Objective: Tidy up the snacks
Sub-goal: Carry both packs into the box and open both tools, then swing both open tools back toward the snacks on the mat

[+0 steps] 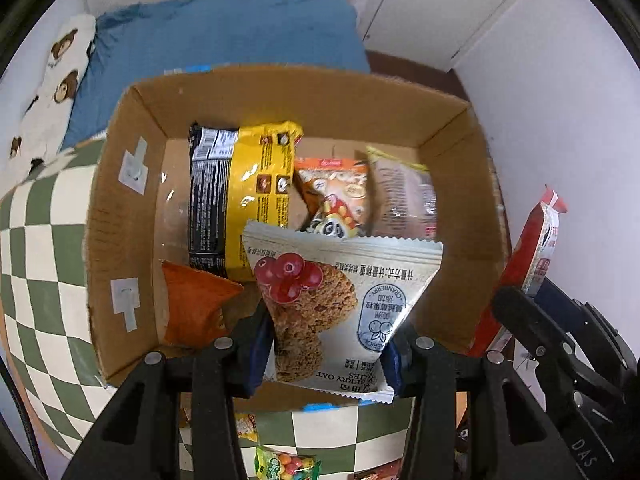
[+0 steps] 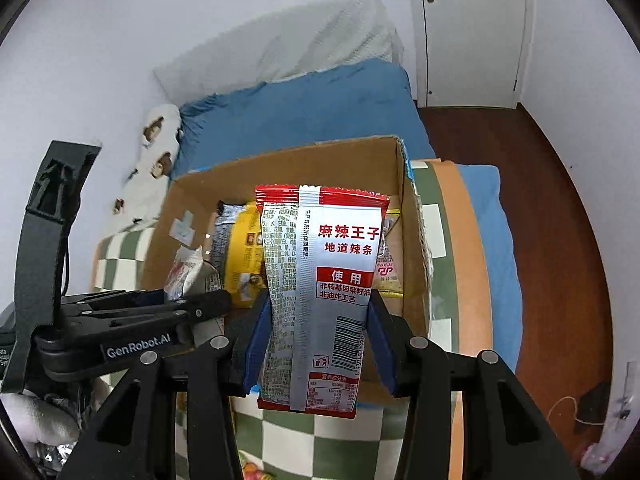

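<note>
A cardboard box (image 1: 132, 216) stands open on the checkered cloth, also in the right wrist view (image 2: 412, 240). In it lie a yellow-black packet (image 1: 240, 200), an orange cartoon packet (image 1: 336, 196), a brown packet (image 1: 404, 200) and an orange bag (image 1: 196, 304). My left gripper (image 1: 326, 344) is shut on a white cranberry oat cookie packet (image 1: 344, 304), held over the box's near side. My right gripper (image 2: 320, 340) is shut on a red-and-silver spicy strip packet (image 2: 324, 280), held upright in front of the box, just right of the left gripper (image 2: 200, 304).
The green-and-white checkered cloth (image 1: 36, 248) holds loose snacks near the front, among them a candy bag (image 1: 286, 464). Behind lies a blue bed sheet (image 2: 320, 108) and a bear-print pillow (image 1: 52, 92). A wooden floor (image 2: 552, 200) and white door (image 2: 472, 28) are at right.
</note>
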The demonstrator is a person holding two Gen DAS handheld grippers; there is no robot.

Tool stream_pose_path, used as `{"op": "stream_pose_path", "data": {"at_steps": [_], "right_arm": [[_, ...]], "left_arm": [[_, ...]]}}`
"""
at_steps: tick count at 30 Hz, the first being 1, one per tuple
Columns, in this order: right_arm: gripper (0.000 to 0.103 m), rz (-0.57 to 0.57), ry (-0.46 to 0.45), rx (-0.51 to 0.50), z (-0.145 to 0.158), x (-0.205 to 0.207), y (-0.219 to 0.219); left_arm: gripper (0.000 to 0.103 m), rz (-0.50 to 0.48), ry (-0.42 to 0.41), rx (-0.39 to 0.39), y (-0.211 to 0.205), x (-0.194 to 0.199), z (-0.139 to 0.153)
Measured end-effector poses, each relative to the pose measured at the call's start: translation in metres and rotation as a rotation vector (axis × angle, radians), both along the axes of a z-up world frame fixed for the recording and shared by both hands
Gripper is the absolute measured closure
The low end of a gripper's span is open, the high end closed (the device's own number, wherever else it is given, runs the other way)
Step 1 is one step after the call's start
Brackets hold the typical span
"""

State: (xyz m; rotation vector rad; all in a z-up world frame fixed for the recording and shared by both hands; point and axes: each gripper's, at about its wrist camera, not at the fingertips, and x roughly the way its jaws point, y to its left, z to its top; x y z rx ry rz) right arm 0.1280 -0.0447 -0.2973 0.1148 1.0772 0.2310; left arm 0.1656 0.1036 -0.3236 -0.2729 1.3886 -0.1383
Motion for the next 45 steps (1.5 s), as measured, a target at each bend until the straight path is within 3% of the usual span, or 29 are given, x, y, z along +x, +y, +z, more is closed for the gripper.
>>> {"op": "stream_pose_path", "data": {"at_steps": [10, 12, 14, 16, 19, 21, 30, 34, 45], "right_arm": [[0.055, 0.02, 0.093, -0.044, -0.045, 0.03, 0.008], [0.045, 0.044, 0.158, -0.029, -0.06, 0.035, 0.008], [0.03, 0.057, 0.229, -0.021, -0.071, 0.038, 0.007], [0.025, 0.06, 0.241, -0.038, -0.076, 0.037, 0.007], [0.018, 0.06, 0.248, -0.057, -0.078, 0.035, 0.006], [0.01, 0.049, 0.244, -0.067, -0.078, 0.035, 0.006], [0.009, 0.028, 0.205, -0.112, -0.071, 0.026, 0.004], [0.009, 0.011, 0.17, -0.113, -0.065, 0.018, 0.002], [0.009, -0.024, 0.011, -0.131, -0.031, -0.021, 0.003]], "left_arm": [[0.059, 0.022, 0.076, 0.0, 0.011, 0.006, -0.035], [0.056, 0.014, 0.098, -0.001, 0.014, 0.004, -0.04], [0.041, 0.017, 0.084, 0.039, 0.017, 0.002, -0.041], [0.026, 0.024, 0.054, 0.053, 0.022, 0.0, -0.037], [0.02, 0.035, 0.034, 0.053, 0.028, -0.003, -0.033], [0.019, 0.038, 0.025, 0.056, 0.031, -0.006, -0.029], [0.015, 0.05, -0.104, 0.118, 0.042, -0.022, -0.003], [0.015, 0.041, -0.191, 0.189, 0.044, -0.037, 0.016], [0.015, 0.08, -0.371, 0.269, 0.046, -0.069, 0.036]]}}
